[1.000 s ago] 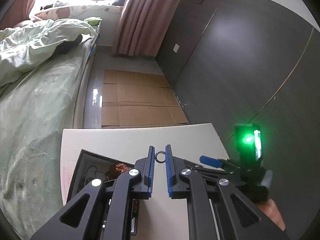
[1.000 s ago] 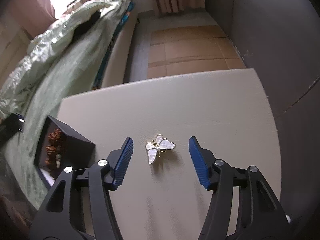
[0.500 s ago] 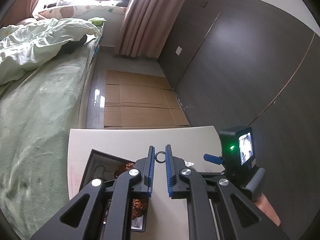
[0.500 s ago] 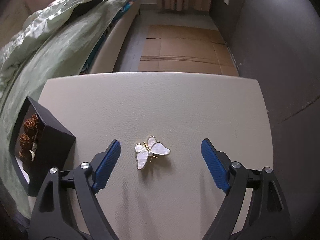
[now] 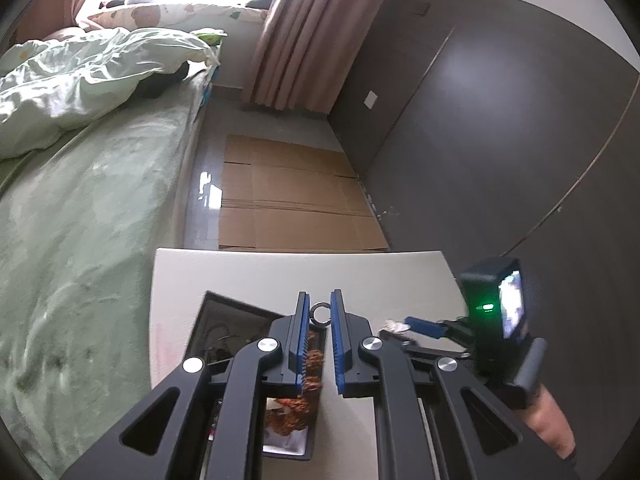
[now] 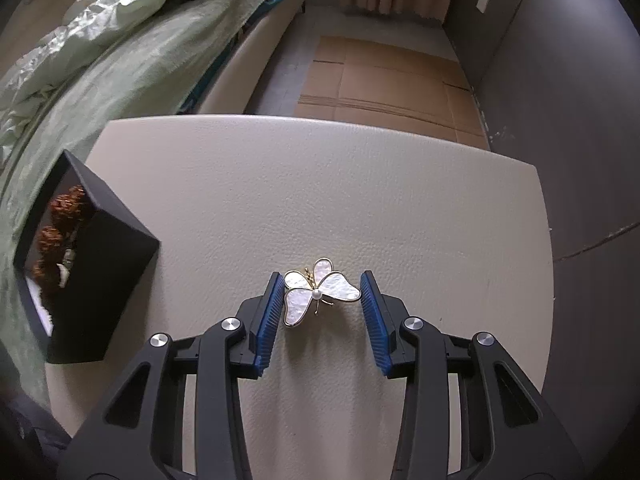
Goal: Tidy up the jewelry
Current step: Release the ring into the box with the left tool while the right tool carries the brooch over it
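Observation:
My left gripper (image 5: 320,312) is shut on a small metal ring (image 5: 320,315) and holds it above the black jewelry box (image 5: 224,320), which holds brown beads (image 5: 296,412) and a chain. My right gripper (image 6: 322,292) is low on the cream table, its blue pads either side of a white and gold butterfly brooch (image 6: 318,290). The left pad (image 6: 272,304) touches a wing; the right pad is close to the other wing. The box also shows at the left in the right wrist view (image 6: 104,264). The right gripper shows in the left wrist view (image 5: 424,326).
The cream table (image 6: 360,184) ends at a rounded far edge. A bed with green covers (image 5: 80,200) stands to the left. Cardboard sheets (image 5: 288,200) lie on the floor beyond. A dark wall (image 5: 500,140) is on the right.
My right gripper has come down around the brooch and its jaws have narrowed from wide open to nearly touching both wings. My left gripper has shifted over the box, still holding the ring.

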